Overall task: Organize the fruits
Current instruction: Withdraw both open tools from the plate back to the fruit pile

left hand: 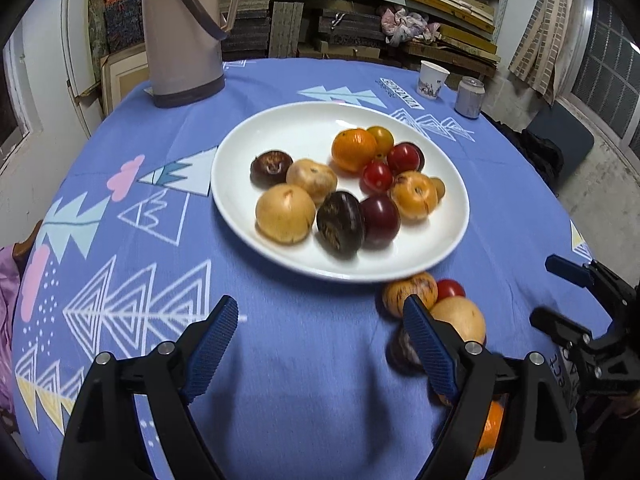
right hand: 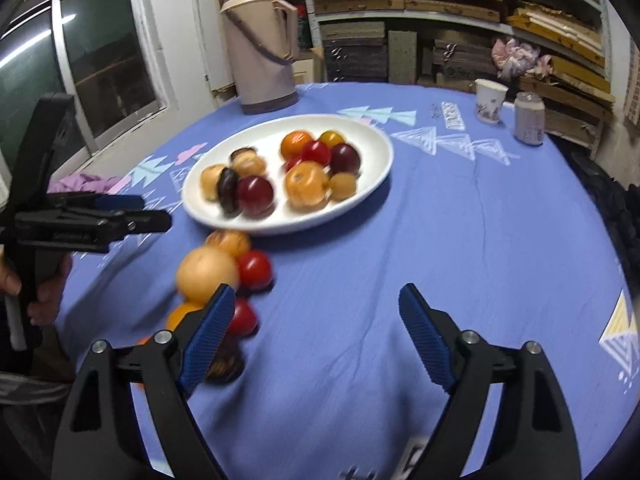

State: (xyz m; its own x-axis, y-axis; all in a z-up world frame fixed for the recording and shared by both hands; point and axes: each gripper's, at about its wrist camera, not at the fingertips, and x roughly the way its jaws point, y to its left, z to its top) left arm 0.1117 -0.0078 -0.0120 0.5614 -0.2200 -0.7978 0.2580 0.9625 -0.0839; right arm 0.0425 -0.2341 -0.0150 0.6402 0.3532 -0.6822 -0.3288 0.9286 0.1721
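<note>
**Fruit split between plate and cloth, both grippers empty**

Covering the round table (left hand: pixel 280 380) is a blue patterned cloth, and it is bearing everything in view. Toward 11 o'clock in the left wrist view a tall beige thermos jug (left hand: pixel 182 32) is standing upright. At the centre a white plate (left hand: pixel 256 136) is holding most of the fruit (left hand: pixel 286 214): tan, dark purple, red and orange pieces, crowding its 3 o'clock half. A smaller loose cluster of fruit (right hand: pixel 208 272) is lying on the cloth just off the plate's 6 o'clock rim, not touching it so far as can be told. At 1 o'clock a paper cup (left hand: pixel 433 79) and a small can (left hand: pixel 470 97) are standing side by side.

The left gripper (left hand: pixel 320 326) is hanging over bare cloth with its jaws spread wide and nothing between them; its right finger is overlapping the loose cluster in view. The right gripper (right hand: pixel 316 312) is likewise gaping wide and gripping nothing, the loose pieces lying just outside its left finger at 9 o'clock.
</note>
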